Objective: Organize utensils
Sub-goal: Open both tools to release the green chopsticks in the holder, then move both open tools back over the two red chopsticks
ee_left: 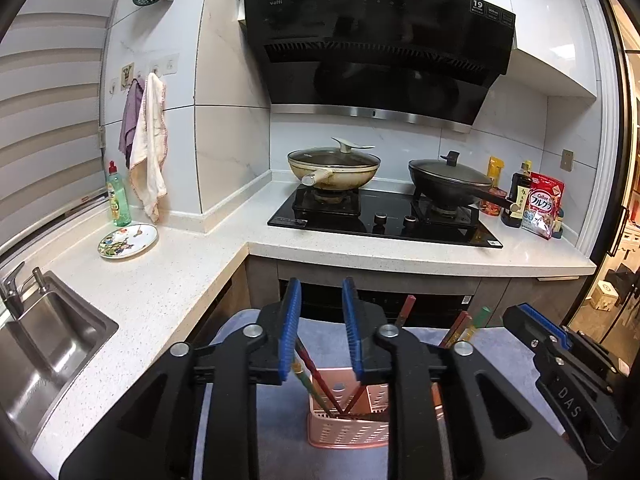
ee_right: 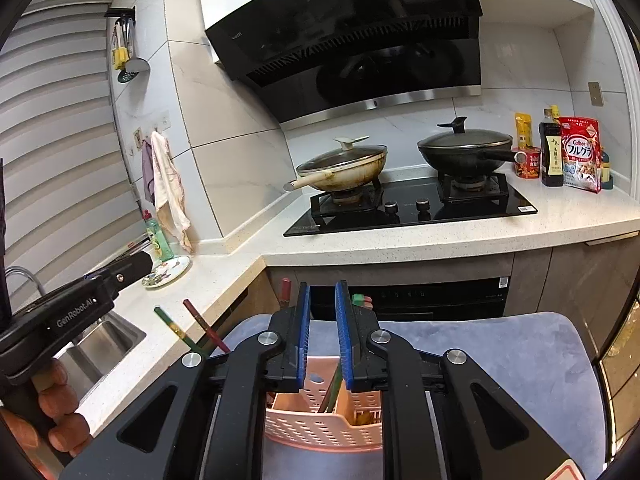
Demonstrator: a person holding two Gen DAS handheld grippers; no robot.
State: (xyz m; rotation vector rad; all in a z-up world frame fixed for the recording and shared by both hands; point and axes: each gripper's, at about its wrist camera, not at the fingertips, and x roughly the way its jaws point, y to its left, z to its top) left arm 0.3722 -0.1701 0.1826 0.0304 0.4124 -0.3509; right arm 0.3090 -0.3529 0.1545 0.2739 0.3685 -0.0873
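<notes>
A pink slotted basket (ee_left: 348,428) (ee_right: 316,424) stands on a grey-blue padded surface (ee_left: 320,332) (ee_right: 500,360) below both grippers. Red and green chopsticks (ee_left: 316,380) lean in it under my left gripper (ee_left: 322,284), whose blue pads stand apart and do not press them. In the right wrist view a chopstick pair (ee_right: 332,388) rises from the basket beside the right pad of my right gripper (ee_right: 322,286), also with a gap. More chopstick ends (ee_left: 460,324) (ee_right: 176,328) stick up beside each gripper. The right gripper (ee_left: 536,316) and left gripper (ee_right: 132,264) show side-on.
A speckled white counter (ee_left: 160,292) wraps the corner, with a steel sink (ee_left: 52,344), a painted plate (ee_left: 128,241) and a green soap bottle (ee_left: 118,200). Two lidded pans (ee_left: 334,168) (ee_left: 450,184) sit on the black hob. Bottles and a cereal bag (ee_left: 544,210) stand at right.
</notes>
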